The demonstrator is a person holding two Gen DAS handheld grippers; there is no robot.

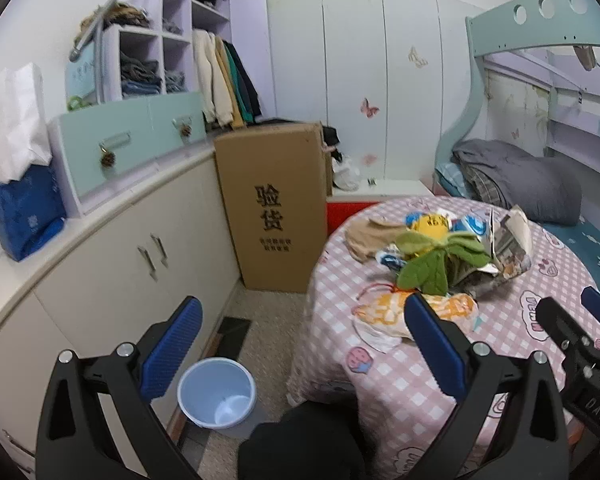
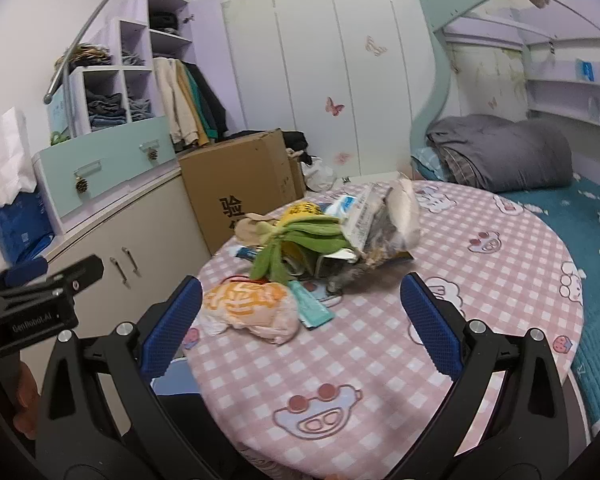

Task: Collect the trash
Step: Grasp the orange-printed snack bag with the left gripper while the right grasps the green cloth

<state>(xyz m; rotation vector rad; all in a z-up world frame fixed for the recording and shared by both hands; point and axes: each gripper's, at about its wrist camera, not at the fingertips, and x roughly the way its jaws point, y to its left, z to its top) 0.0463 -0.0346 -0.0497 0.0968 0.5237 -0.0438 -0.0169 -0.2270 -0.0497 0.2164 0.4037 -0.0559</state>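
Note:
A round table with a pink checked cloth [image 2: 480,280] carries a heap of litter: an orange-and-white plastic bag [image 2: 252,308] at the near left, a green cloth [image 2: 300,240], a crumpled newspaper [image 2: 380,220], and a teal wrapper [image 2: 314,310]. The same bag [image 1: 384,312] and green cloth [image 1: 432,264] show in the left wrist view. A light blue bin [image 1: 217,392] stands on the floor left of the table. My left gripper [image 1: 300,344] is open and empty above the bin and table edge. My right gripper [image 2: 300,320] is open and empty over the table, short of the bag.
A tall cardboard box [image 1: 272,208] stands behind the table by beige cabinets [image 1: 112,272]. A bunk bed with a grey quilt [image 2: 500,156] lies to the right. White wardrobe doors [image 2: 340,80] fill the back wall. A dark chair back [image 1: 300,440] sits below the left gripper.

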